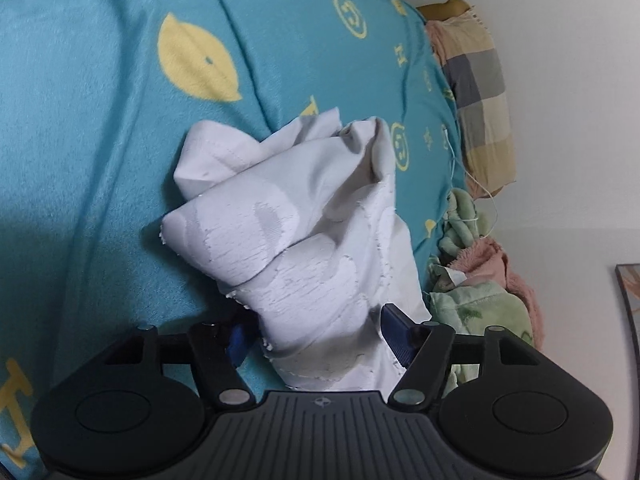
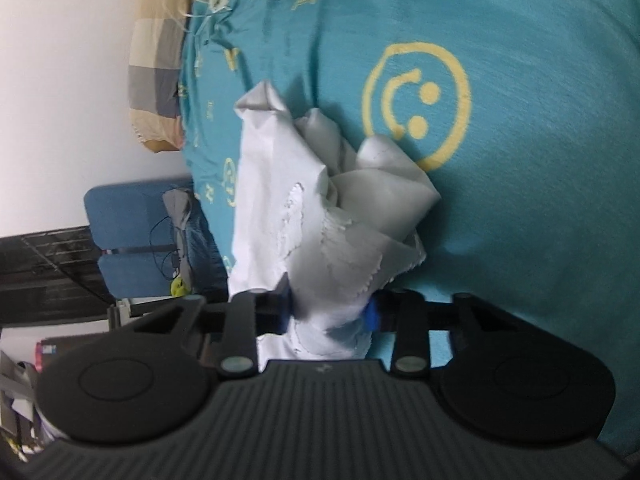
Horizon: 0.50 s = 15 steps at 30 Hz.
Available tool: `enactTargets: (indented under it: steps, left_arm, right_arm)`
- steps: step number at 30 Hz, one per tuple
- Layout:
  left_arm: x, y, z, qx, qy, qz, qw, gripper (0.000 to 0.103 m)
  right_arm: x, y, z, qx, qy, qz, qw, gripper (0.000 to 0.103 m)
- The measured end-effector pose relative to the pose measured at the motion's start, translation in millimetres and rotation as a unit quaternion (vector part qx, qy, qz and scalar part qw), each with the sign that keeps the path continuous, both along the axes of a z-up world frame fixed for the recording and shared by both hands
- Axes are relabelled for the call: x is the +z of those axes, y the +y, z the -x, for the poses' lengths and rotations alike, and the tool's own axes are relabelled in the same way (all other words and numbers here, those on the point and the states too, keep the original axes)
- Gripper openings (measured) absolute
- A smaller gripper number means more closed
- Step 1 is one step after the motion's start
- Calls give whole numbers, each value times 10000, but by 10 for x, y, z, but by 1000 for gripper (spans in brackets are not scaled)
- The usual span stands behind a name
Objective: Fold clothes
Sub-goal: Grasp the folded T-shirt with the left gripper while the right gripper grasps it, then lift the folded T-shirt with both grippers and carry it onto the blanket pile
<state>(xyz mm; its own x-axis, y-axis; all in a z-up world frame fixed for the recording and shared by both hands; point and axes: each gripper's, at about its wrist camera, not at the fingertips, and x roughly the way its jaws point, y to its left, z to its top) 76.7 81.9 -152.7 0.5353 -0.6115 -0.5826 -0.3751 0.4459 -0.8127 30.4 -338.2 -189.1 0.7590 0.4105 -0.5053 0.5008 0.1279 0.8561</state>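
A white garment with a cracked white print [image 1: 296,232] is bunched up over a teal bedspread [image 1: 100,160] with yellow motifs. My left gripper [image 1: 320,332] is shut on a thick fold of it; the cloth fills the gap between the blue pads [image 1: 394,330]. In the right wrist view the same white garment [image 2: 320,208] hangs crumpled in front, and my right gripper [image 2: 330,310] is shut on another bunch of it, above the teal bedspread [image 2: 540,160].
A checked pillow [image 1: 480,92] and green and pink fleece cloths [image 1: 480,280] lie along the bed's edge by the white wall. In the right wrist view a blue chair [image 2: 128,236] with cables and a dark desk [image 2: 40,264] stand beside the bed.
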Motion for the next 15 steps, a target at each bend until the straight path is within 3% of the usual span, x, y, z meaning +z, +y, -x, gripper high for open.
enactTargets:
  steps: [4, 15]
  left_arm:
    - [-18, 31, 1, 73, -53, 32, 10000, 59]
    - [126, 13, 18, 33, -390, -179, 9991, 39]
  right_arm:
    - [52, 5, -3, 62, -165, 141, 9997, 25]
    - [171, 14, -50, 119, -425, 360, 9984, 23]
